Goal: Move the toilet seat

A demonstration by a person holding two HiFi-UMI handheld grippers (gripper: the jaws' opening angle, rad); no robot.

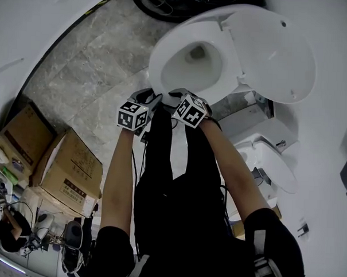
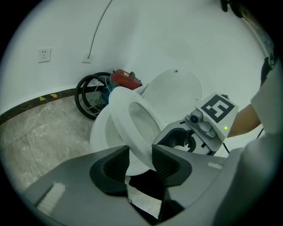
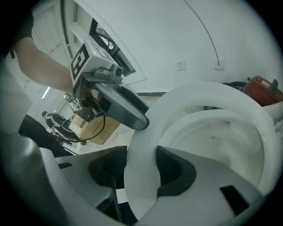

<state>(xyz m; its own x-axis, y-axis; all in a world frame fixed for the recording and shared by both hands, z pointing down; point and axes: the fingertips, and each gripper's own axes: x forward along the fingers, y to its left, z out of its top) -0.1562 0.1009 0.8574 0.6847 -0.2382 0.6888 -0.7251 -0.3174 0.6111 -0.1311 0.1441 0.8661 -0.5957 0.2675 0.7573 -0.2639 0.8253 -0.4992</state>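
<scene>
"Where was the toilet seat (image 2: 132,128)?"

"Tilted up off the bowl (image 2: 99,132), its front edge raised and its back end down by the lid (image 2: 177,92); the lid stood open behind it."

"And the left claw (image 2: 140,159)?"

"Pinching the front rim of the seat; the white edge ran between the two dark pads and both touched it."

"The right claw (image 3: 141,170)?"

"The same, just beside the left one on that front rim; its pads were pressed against either side of the seat's band, one inside the ring and one outside."

"So both were on the seat together?"

"Yes; from the head camera the two marker cubes sat side by side at the near edge of the toilet, with both arms reaching down to them."

"Anything else around?"

"A coiled black hose (image 2: 88,95) lay on the grey stone floor (image 2: 40,132) against the wall beyond the bowl; two cardboard boxes (image 1: 69,170) stood well apart from the toilet, on the person's left."
</scene>
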